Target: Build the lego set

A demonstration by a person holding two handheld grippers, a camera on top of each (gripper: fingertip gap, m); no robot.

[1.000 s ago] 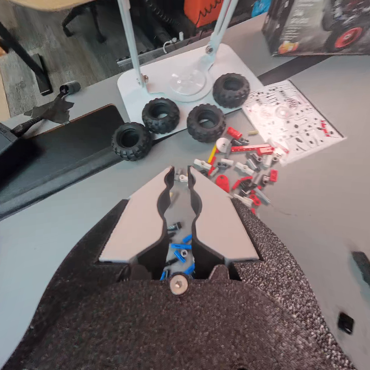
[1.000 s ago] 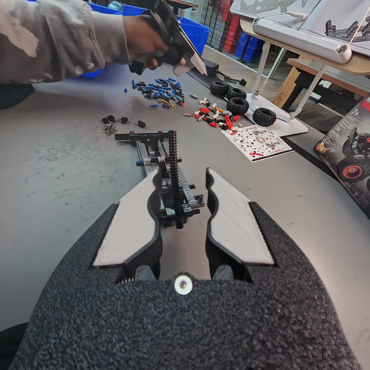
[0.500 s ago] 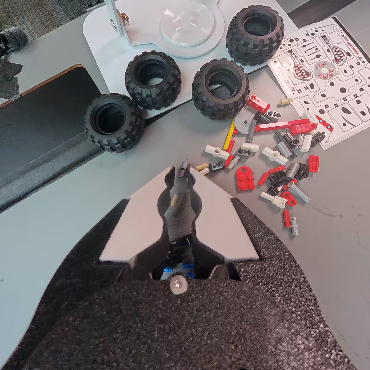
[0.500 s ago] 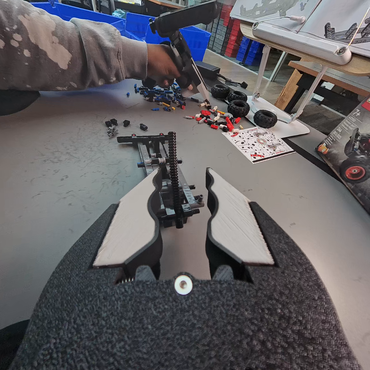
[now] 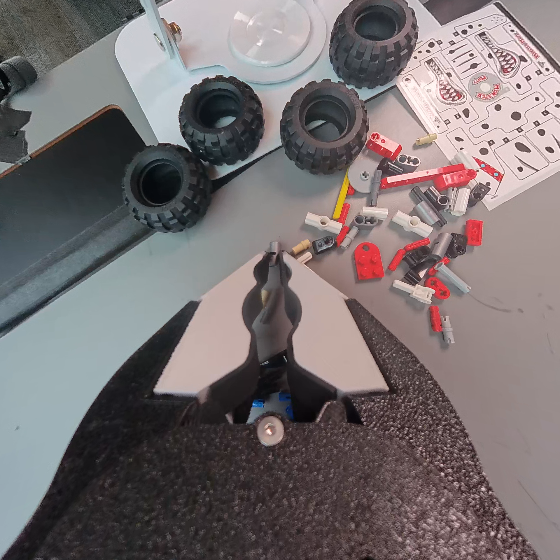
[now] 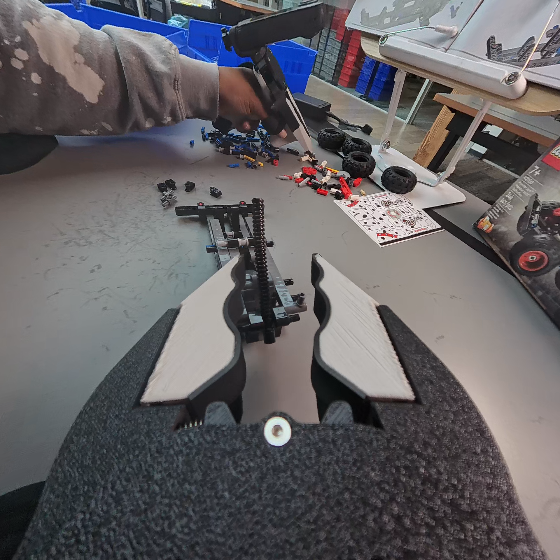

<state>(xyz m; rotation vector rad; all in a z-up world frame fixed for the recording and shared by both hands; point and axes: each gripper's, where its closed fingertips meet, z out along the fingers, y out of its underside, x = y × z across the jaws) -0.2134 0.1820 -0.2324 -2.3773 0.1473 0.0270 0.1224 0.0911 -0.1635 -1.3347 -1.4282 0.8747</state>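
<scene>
My left gripper (image 5: 274,257) is down at the table by the loose pile of red, grey and white parts (image 5: 406,230). Its jaws are shut on a small grey pin (image 5: 275,247) that sticks out past the tips. In the right wrist view the left gripper (image 6: 307,150) points down at the pile's edge, held by a hand (image 6: 242,100). My right gripper (image 6: 277,257) is open and low over the table. The near end of the black and grey chassis frame (image 6: 224,209) lies between its fingers, untouched as far as I can see.
Several black tyres (image 5: 324,127) lie on and beside the white stand base (image 5: 145,54). A sticker sheet (image 5: 497,100) lies right of the pile. In the right wrist view there is a blue and black parts pile (image 6: 239,145), a few black connectors (image 6: 189,186) and the set's box (image 6: 527,230). The grippers' ends are close to 35 cm from one another.
My left gripper moved forward and down to the parts pile, and its jaws closed on the grey pin. The right gripper and the chassis stayed put.
</scene>
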